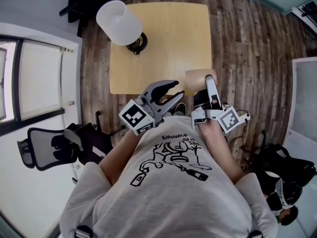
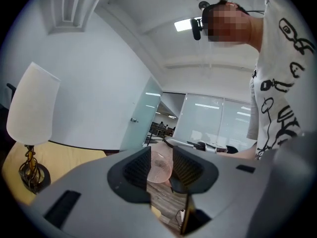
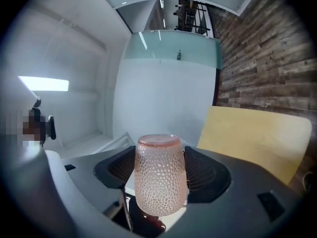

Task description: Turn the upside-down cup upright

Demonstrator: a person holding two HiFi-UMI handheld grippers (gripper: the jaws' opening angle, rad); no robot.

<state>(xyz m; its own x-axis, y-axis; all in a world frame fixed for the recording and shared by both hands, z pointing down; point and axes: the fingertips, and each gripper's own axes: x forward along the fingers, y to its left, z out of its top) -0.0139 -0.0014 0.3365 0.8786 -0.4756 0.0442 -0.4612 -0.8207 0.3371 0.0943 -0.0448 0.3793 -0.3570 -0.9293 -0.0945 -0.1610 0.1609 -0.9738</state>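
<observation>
The right gripper (image 1: 203, 82) grips the cup (image 3: 161, 182), a pink dimpled glass, with its jaws set wide and closed on the cup's two sides. In the right gripper view the cup fills the lower middle of the frame, its length running up and down the picture with one flat round end at the top; whether that end is the mouth or the base cannot be told. In the head view the cup sits just below centre, at the lower right edge of the pale wooden table (image 1: 163, 38). The left gripper (image 1: 178, 89), just left of it, has its jaws apart; in its own view the cup shows in the gap past the tips, not clamped. A lamp (image 1: 119, 23) with a white shade stands at the table's upper left
</observation>
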